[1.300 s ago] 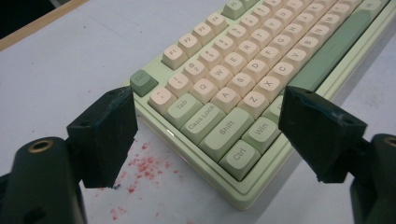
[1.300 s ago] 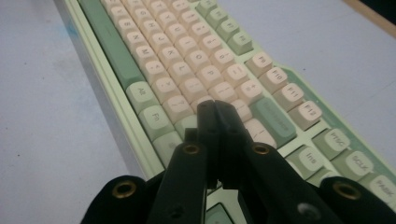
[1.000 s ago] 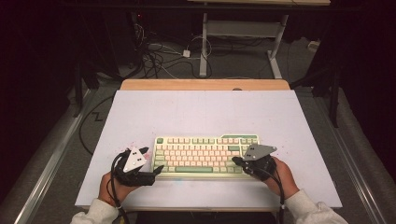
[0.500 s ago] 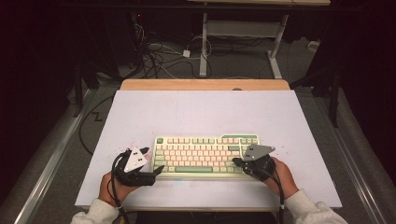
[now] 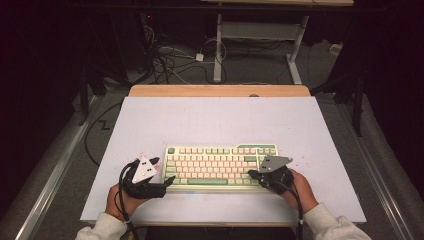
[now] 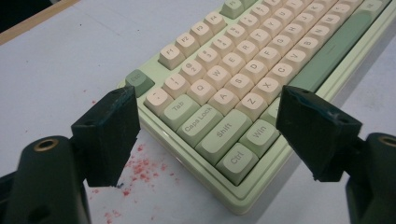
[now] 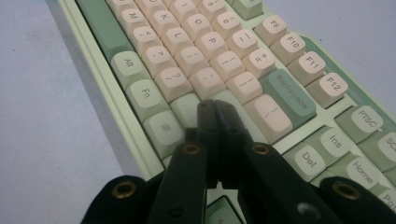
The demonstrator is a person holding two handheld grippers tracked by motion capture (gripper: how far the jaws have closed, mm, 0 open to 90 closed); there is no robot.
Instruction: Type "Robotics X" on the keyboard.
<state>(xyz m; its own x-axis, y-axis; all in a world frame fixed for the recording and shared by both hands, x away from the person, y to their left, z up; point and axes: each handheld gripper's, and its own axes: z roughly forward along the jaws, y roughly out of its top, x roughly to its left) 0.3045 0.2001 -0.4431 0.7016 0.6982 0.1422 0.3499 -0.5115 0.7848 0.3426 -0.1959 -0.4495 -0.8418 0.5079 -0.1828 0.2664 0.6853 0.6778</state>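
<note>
A green and cream keyboard (image 5: 221, 166) lies flat near the front edge of the white table (image 5: 215, 120), square to the person, with a gripper at each end of it. The left gripper (image 6: 205, 135) stands with its jaws wide, straddling the corner where the Ctrl and Win keys sit, one jaw out over the table beside the case and the other over the bottom row; neither pad seems to touch anything. The right gripper (image 7: 215, 116) has its jaws pressed together with nothing between them, the joined tips resting on or just above the keys near Enter; from here I can't say whether a key is being pushed down. In the high view it sits over the keyboard's right end (image 5: 261, 175). If that is meant to press a key, I think the risk is that the blunt tip, wider than the gap between caps, catches two keys at once or slides off a rounded cap. The keyboard could also skate or pivot on the smooth table, since the open left jaws do not brace it. Were the left gripper to close where it is, I would expect it to pinch the case corner and tilt the board, or scrape the Ctrl cap. Some red specks (image 6: 144, 170) lie on the table by that corner.
</note>
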